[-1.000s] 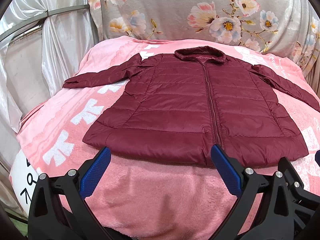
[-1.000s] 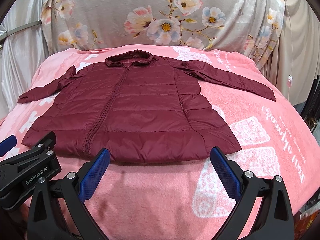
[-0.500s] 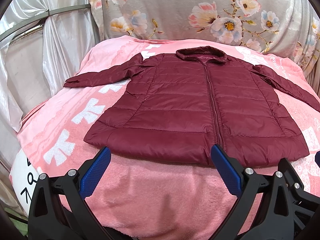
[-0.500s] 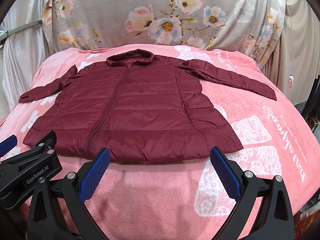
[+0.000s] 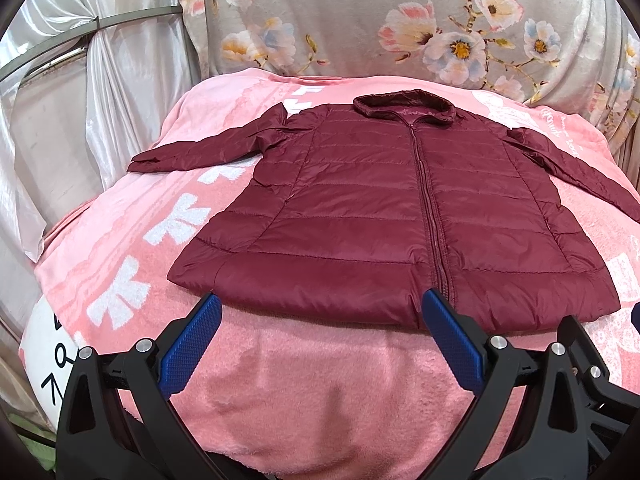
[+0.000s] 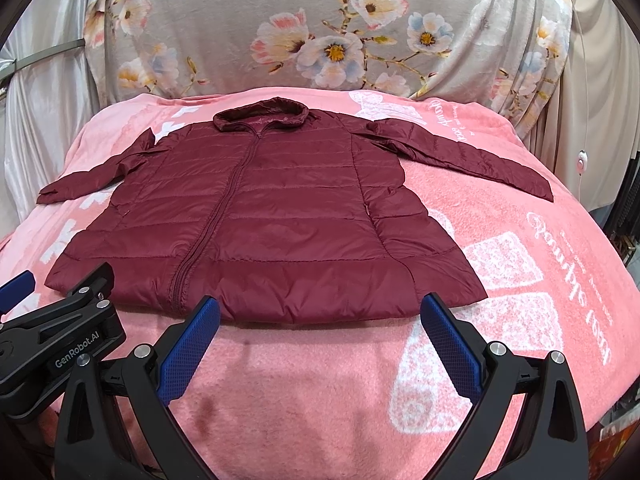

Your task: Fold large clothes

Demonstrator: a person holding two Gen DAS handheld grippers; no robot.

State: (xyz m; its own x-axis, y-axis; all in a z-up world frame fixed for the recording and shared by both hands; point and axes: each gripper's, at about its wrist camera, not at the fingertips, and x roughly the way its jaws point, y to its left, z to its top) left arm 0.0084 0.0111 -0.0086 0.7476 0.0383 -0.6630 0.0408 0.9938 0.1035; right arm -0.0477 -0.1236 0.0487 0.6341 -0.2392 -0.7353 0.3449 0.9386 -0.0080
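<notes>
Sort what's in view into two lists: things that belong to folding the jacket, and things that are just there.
For the job:
jacket, spread flat, zipped
left hand-held gripper, open
right hand-held gripper, open
pink blanket under the jacket

Just there:
flowered cloth behind
pale curtain
white cord switch

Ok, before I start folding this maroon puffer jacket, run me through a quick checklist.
1. Maroon quilted puffer jacket lying flat, front up: ok.
2. Zip closed: ok.
3. Both sleeves spread out, left sleeve, right sleeve: ok.
4. Left hand-held gripper open, empty: ok.
5. Right hand-held gripper open, empty: ok.
6. Pink fleece blanket smooth under the jacket: cannot tell.
</notes>
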